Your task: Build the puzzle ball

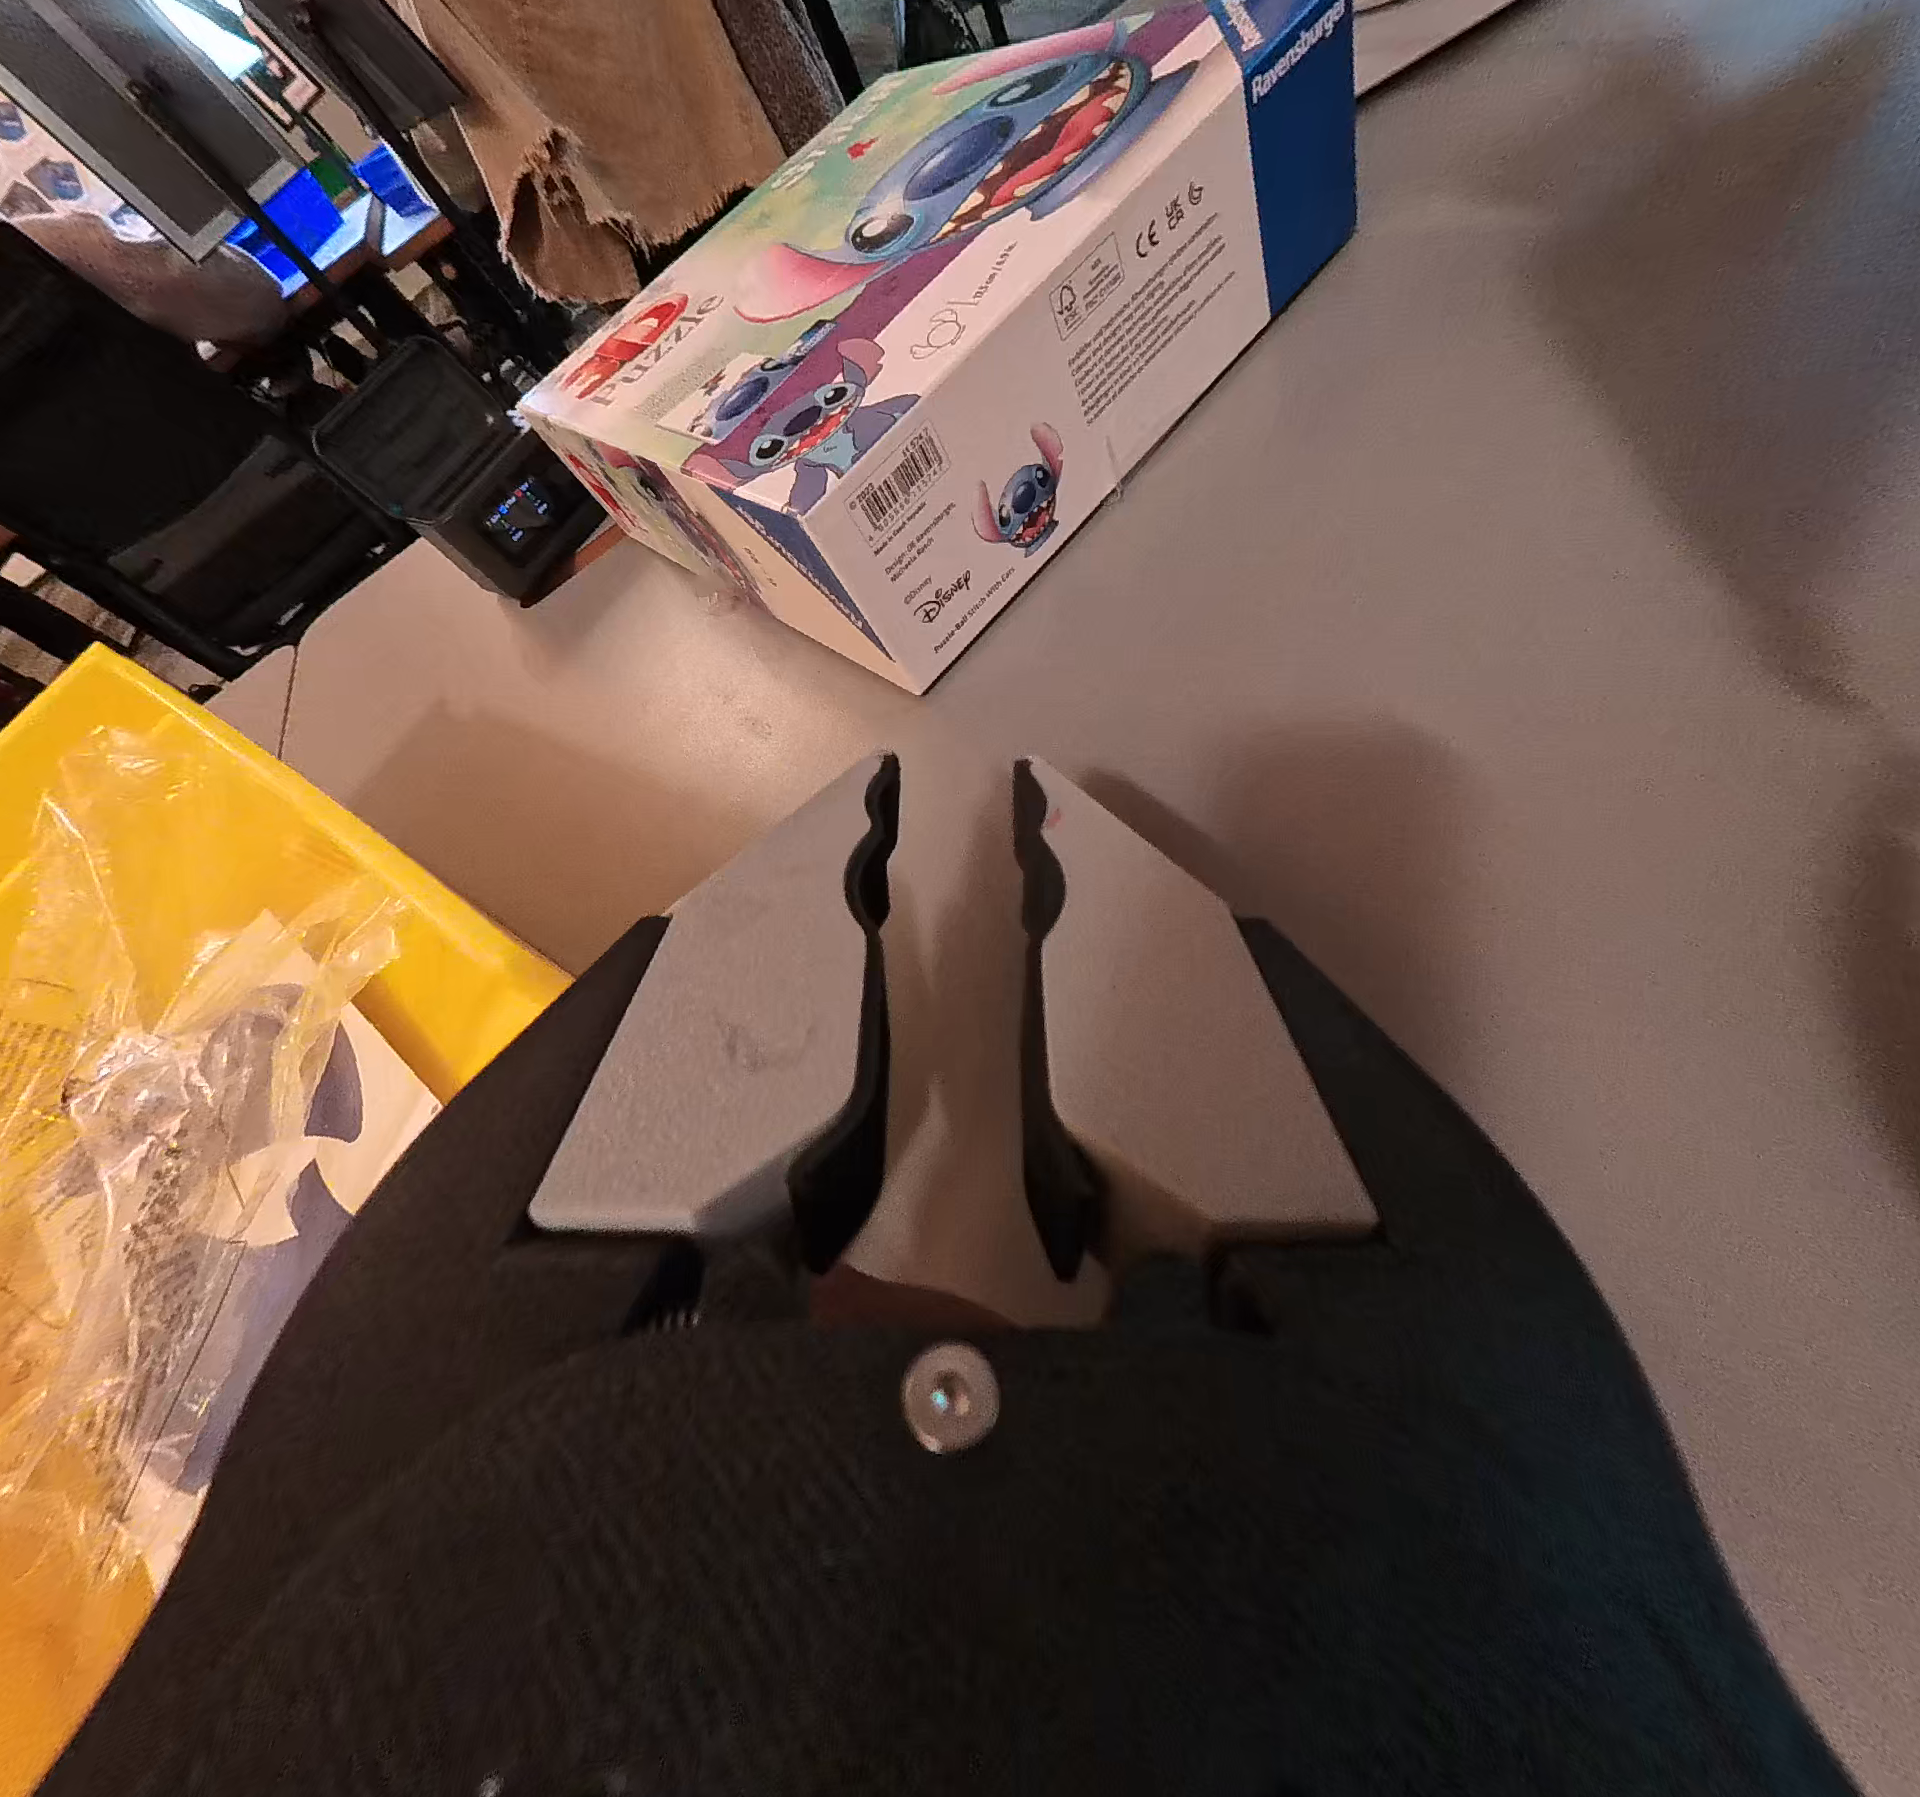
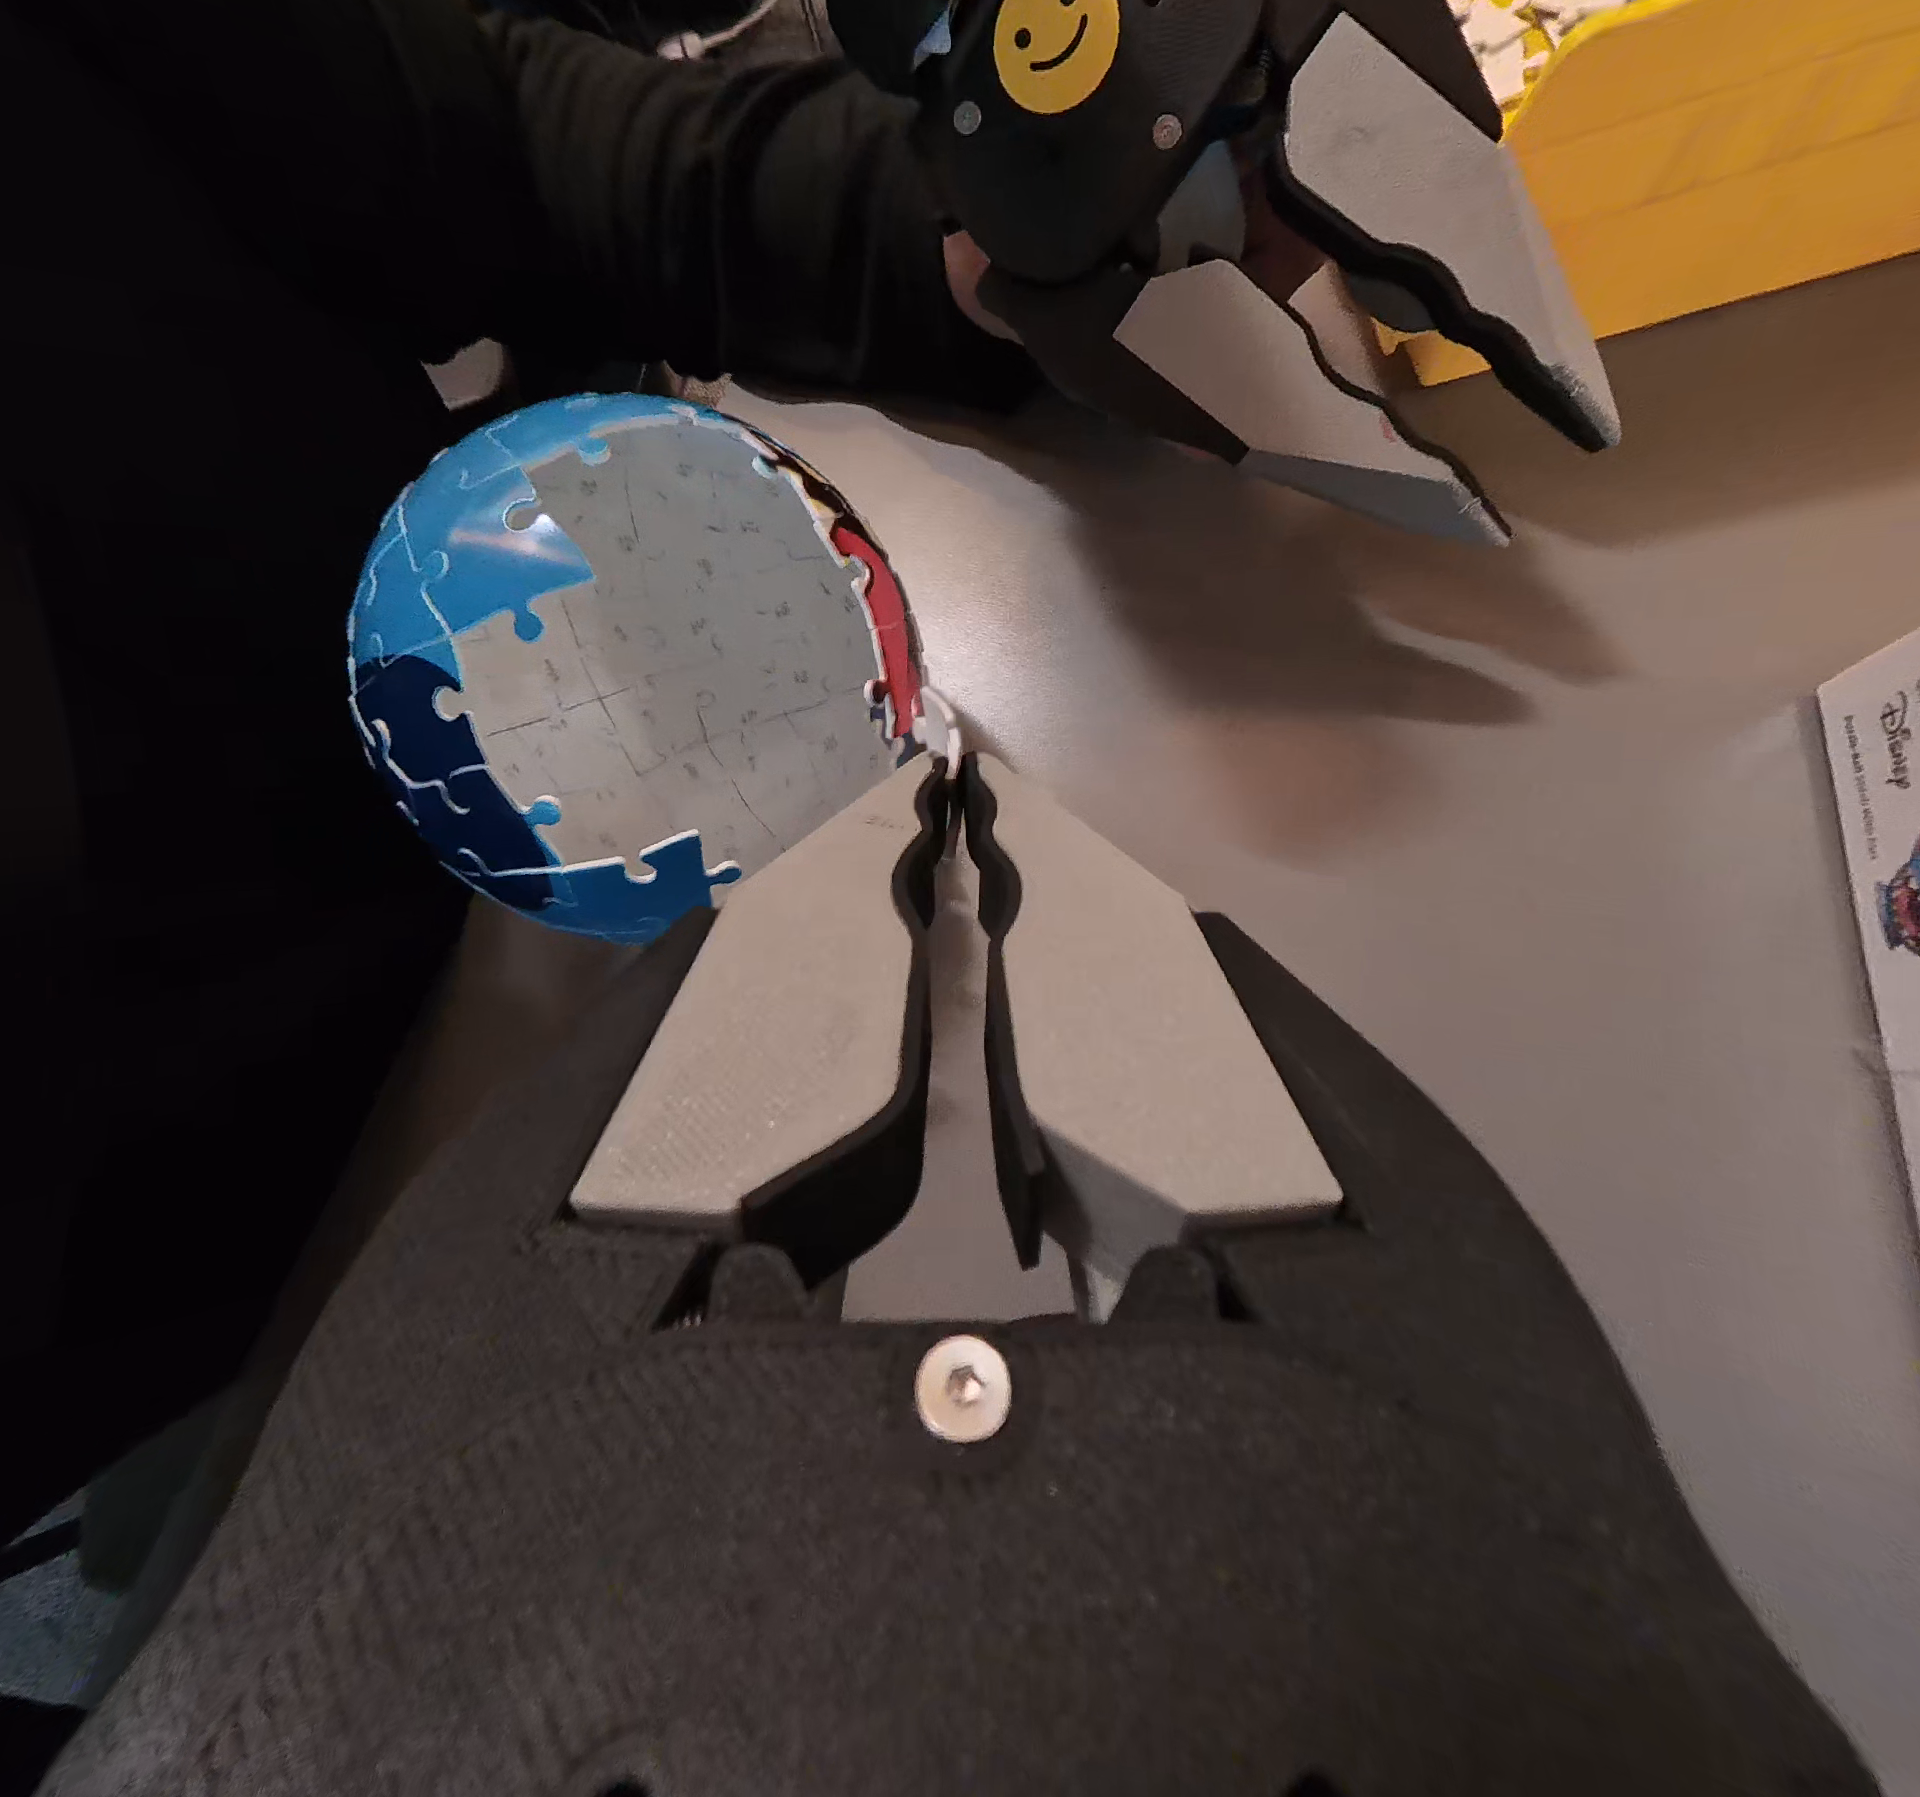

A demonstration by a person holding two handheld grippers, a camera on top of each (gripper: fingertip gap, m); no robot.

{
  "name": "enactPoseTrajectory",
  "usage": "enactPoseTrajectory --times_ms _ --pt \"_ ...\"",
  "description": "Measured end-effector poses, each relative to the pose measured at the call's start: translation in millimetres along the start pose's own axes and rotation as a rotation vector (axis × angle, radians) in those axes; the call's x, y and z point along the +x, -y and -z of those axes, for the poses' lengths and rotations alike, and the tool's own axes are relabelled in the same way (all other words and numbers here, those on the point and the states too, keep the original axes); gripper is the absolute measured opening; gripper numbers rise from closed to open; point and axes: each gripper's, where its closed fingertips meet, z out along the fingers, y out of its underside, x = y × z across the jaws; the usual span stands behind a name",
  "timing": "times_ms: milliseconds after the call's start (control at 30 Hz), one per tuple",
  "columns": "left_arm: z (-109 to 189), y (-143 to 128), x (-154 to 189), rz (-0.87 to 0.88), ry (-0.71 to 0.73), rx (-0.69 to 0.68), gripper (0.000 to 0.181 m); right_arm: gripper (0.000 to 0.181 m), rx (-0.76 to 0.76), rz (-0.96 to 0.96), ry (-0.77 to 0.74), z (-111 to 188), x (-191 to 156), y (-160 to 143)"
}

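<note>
Blue and grey, the puzzle ball (image 2: 634, 667) hangs off the tip of your right gripper (image 2: 951, 771), up and to the left of its fingers. Those fingers are pinched almost together on the ball's rim, at a white edge piece beside the red patch, and the ball sits clear of the grey table (image 2: 1351, 812). It is an unfinished shell: glossy light and dark blue pieces curve round the left and bottom, and you look into the matt grey inside faces, seamed with jigsaw lines. Your left gripper (image 1: 956, 781) holds nothing, its fingers a modest gap apart above the table, near the yellow bin (image 1: 260, 812) and pointing toward the puzzle box (image 1: 1039, 376).
</note>
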Motion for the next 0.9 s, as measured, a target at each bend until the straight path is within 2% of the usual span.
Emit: enactPoseTrajectory --times_ms 333,633,900 --pt "-1.0 -3.1 -0.7 -0.001 -0.028 -0.007 0.015 0.000 0.059 -0.115 0.072 6.6 14.7 -16.6" --pt "-2.1 -4.6 -1.7 0.009 -0.033 -0.015 0.021 0.000 0.064 -0.132 0.112 -1.3 9.1 -16.1" --pt "-1.6 -4.1 -4.2 0.005 -0.015 -0.010 0.019 0.000 0.062 -0.085 0.108 -7.6 -4.5 -15.8"
